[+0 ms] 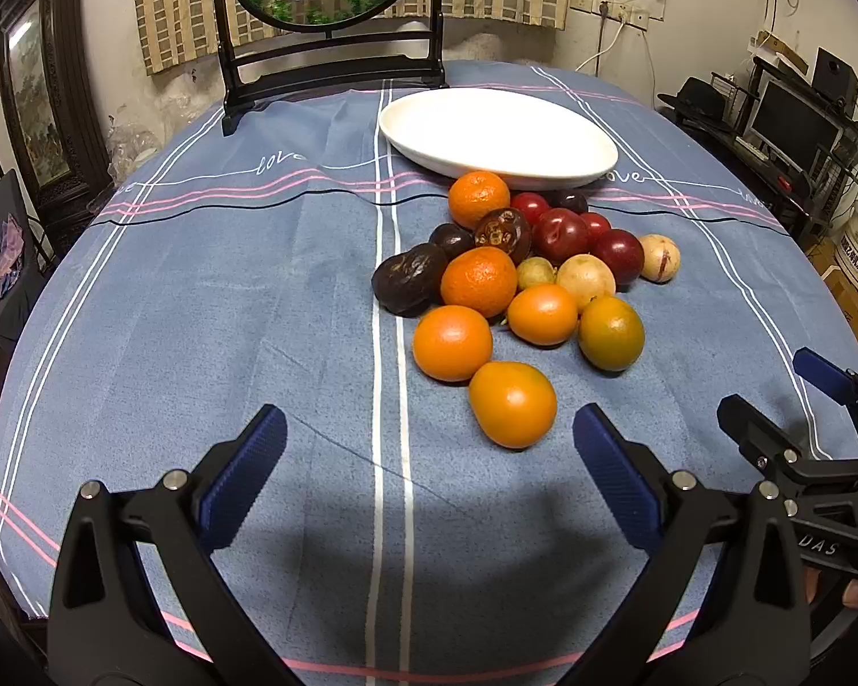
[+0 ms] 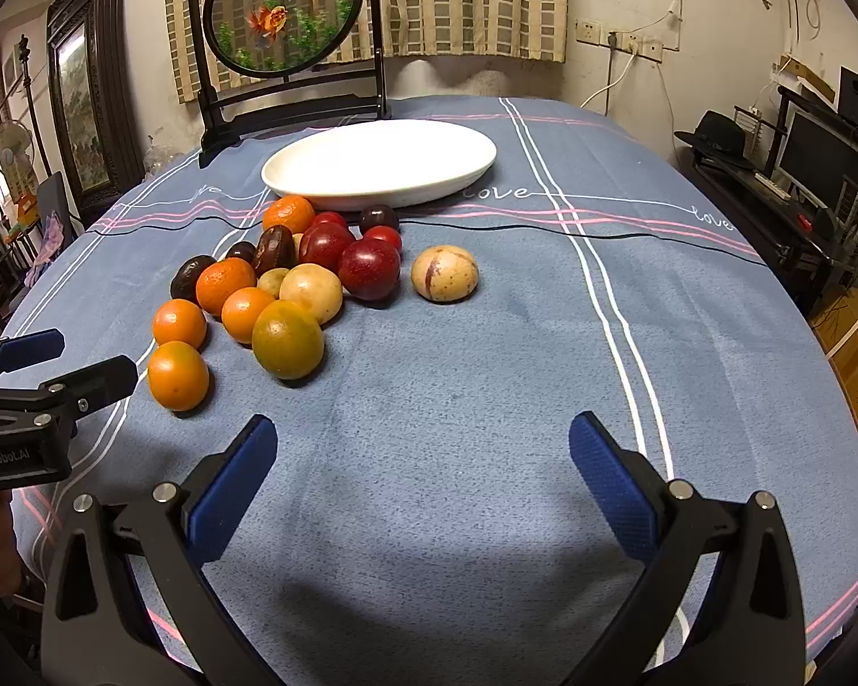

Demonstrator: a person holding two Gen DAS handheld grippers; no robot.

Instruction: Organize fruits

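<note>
A pile of fruit lies on the blue tablecloth: several oranges, the nearest orange [image 1: 512, 403] [image 2: 178, 375] in front, a greenish orange [image 1: 611, 332] [image 2: 287, 339], red plums [image 1: 560, 234] [image 2: 369, 268], dark passion fruits [image 1: 409, 279] [image 2: 191, 276] and pale yellow fruits [image 1: 659, 257] [image 2: 444, 273]. An empty white plate [image 1: 497, 134] [image 2: 380, 163] stands behind the pile. My left gripper [image 1: 429, 446] [image 2: 57, 363] is open and empty, just short of the nearest orange. My right gripper [image 2: 423, 454] [image 1: 772, 383] is open and empty, to the right of the pile.
A black-framed round goldfish screen [image 1: 326, 17] [image 2: 286, 40] stands at the table's far edge behind the plate. A desk with a monitor [image 1: 795, 120] [image 2: 823, 160] is off the table's right side. Cardboard boxes [image 2: 855, 354] sit on the floor at right.
</note>
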